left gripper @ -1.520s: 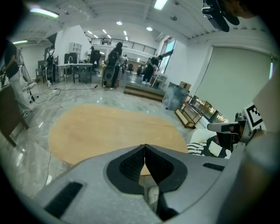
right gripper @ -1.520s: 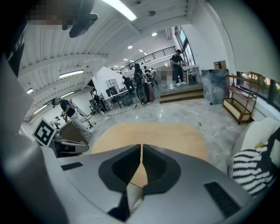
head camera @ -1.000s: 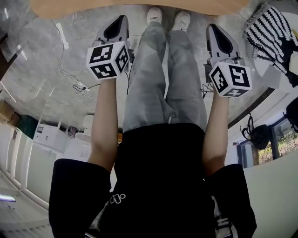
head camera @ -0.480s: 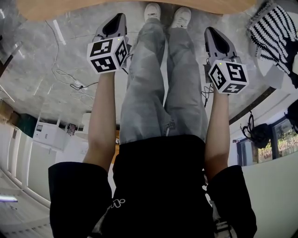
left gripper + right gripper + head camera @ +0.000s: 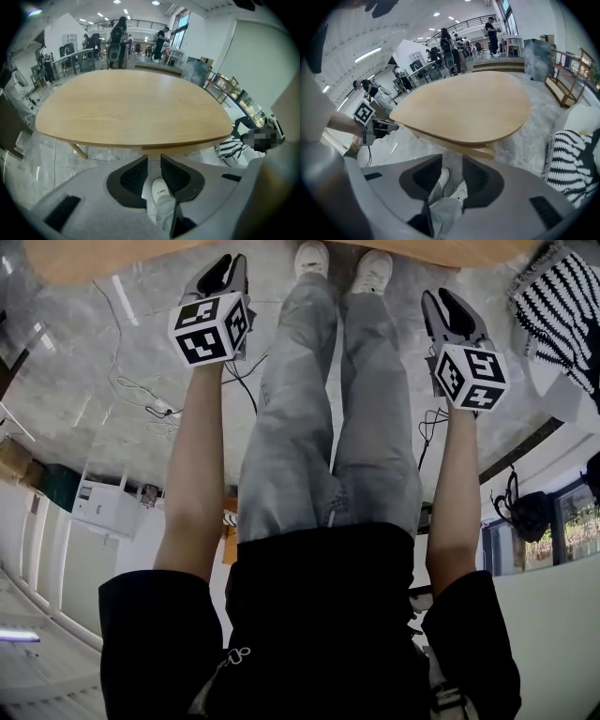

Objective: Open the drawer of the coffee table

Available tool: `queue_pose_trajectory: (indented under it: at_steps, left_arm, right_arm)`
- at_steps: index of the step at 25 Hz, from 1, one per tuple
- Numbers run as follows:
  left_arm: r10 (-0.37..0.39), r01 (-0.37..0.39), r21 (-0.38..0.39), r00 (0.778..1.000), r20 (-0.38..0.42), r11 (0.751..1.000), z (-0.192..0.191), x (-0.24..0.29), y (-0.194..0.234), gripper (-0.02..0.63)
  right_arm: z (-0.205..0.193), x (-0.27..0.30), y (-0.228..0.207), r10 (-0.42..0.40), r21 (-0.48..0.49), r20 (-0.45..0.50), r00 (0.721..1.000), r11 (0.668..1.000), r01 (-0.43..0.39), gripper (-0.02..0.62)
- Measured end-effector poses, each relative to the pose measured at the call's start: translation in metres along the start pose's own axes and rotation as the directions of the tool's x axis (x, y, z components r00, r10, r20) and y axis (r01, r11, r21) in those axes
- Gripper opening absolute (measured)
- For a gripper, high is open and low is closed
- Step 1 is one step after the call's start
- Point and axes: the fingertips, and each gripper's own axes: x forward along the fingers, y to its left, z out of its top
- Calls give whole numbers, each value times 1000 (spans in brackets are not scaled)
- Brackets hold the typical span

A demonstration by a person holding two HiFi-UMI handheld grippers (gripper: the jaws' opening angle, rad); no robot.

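The coffee table (image 5: pixel 131 108) has a rounded, light wooden top, seen as a strip along the upper edge of the head view (image 5: pixel 131 257). Under its near edge sits a wooden drawer front (image 5: pixel 174 151), also seen in the right gripper view (image 5: pixel 476 151). My left gripper (image 5: pixel 225 270) hangs left of the person's legs, pointing down toward the table edge. Its jaws (image 5: pixel 154 160) are opening with nothing between them. My right gripper (image 5: pixel 441 304) hangs right of the legs. Its jaws (image 5: pixel 452 160) are opening too, and are empty. Neither gripper touches the table.
The person's grey trouser legs and white shoes (image 5: pixel 312 259) stand between the two grippers, close to the table. A black-and-white striped fabric thing (image 5: pixel 555 307) lies at the right. Cables (image 5: pixel 141 395) trail over the grey floor at the left. People and desks fill the far room.
Both grippers have sunk toward the floor and come nearer the table edge. Their jaws, shut before, now stand apart.
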Motion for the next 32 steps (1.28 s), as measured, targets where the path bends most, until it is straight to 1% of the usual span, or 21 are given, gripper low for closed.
queue_pose_trajectory:
  at_steps: [1,3,7,10,15,18,21,28,32]
  left_arm:
    - [2,-2,4,1000,-7,1000,-2,3,1,86]
    - [4,-3,14,1000,-21,1000,-6,10,4,106]
    - [16,-14,31,999,-42,999,-9,20,9,126]
    - [24,-22,37,998,-53,999,-11,28,11,133]
    - [40,-39,27,997,-61,999,-7,35,21,133]
    - [37,-35,42,997,-63,999,-4,40,20,133]
    - [26,-21,75,997,-68,997,-1,44,20,133]
    - [7,6,149,996,-86,989,-2,48,19,131]
    - [1,15,181,996,-91,983,-3,48,14,91]
  right_arm:
    - [-2,2,-4,-2,-6,-11,1000,1000,2,129]
    - [-7,6,-13,-17,-34,-33,999,999,16,132]
    - [-10,13,-33,-77,-140,-74,994,988,66,143]
    - [-7,17,-49,-119,-226,-86,989,969,97,149]
    - [-1,27,-61,-151,-341,-125,981,935,100,149]
    - [1,31,-70,-169,-390,-134,976,915,105,149]
    - [3,35,-73,-180,-422,-150,972,901,101,149]
    - [-1,45,-80,-195,-459,-187,963,884,89,147]
    - [-6,52,-81,-190,-467,-208,959,881,73,147]
